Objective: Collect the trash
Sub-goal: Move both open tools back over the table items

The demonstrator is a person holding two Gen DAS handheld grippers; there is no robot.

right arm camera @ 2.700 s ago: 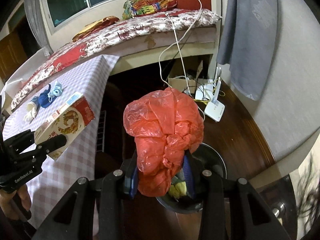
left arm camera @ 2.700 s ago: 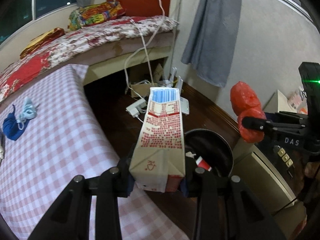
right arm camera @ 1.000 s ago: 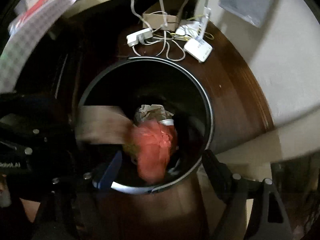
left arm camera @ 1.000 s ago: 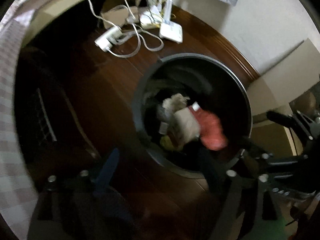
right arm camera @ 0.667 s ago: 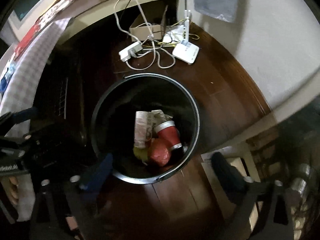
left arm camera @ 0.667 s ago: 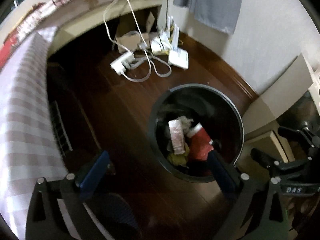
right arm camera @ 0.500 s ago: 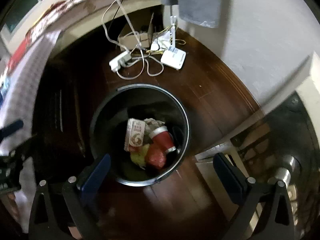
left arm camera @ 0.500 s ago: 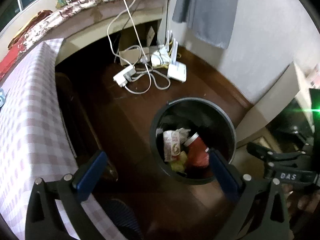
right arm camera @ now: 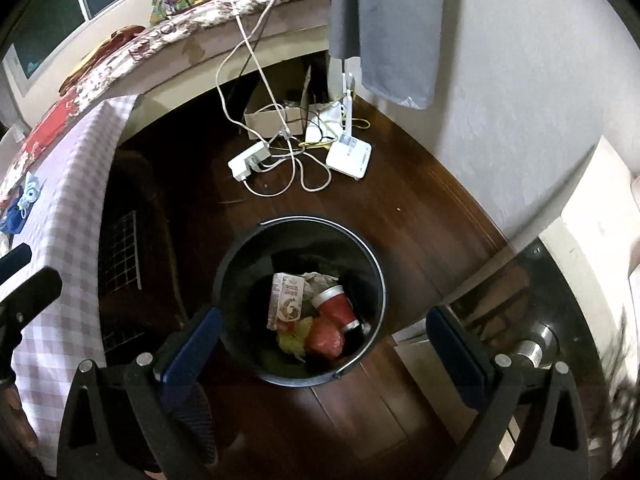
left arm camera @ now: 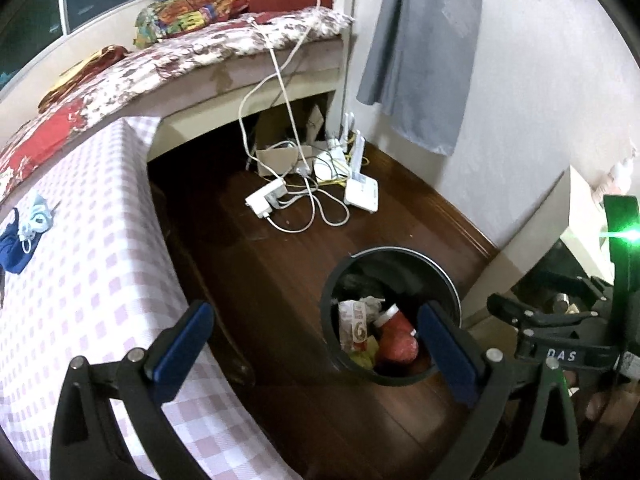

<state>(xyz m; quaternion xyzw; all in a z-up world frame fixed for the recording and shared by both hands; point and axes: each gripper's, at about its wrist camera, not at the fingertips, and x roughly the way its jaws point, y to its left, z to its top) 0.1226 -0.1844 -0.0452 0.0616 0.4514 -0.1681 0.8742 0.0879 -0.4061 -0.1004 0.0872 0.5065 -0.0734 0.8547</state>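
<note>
A black round bin stands on the dark wood floor. Inside lie the red-and-white carton, the crumpled red plastic bag, a red cup and yellow scraps. My left gripper is open and empty, above and beside the bin. My right gripper is open and empty, high over the bin. The right gripper also shows at the right edge of the left wrist view.
A table with a pink checked cloth is on the left, with blue and white cloth items on it. A power strip, white router, cables and a cardboard box lie by the bed. A grey cloth hangs on the wall.
Both grippers let go: the carton and the red bag dropped into the bin. Both grippers have since risen and tilted up, so the bed and table are back in view.
</note>
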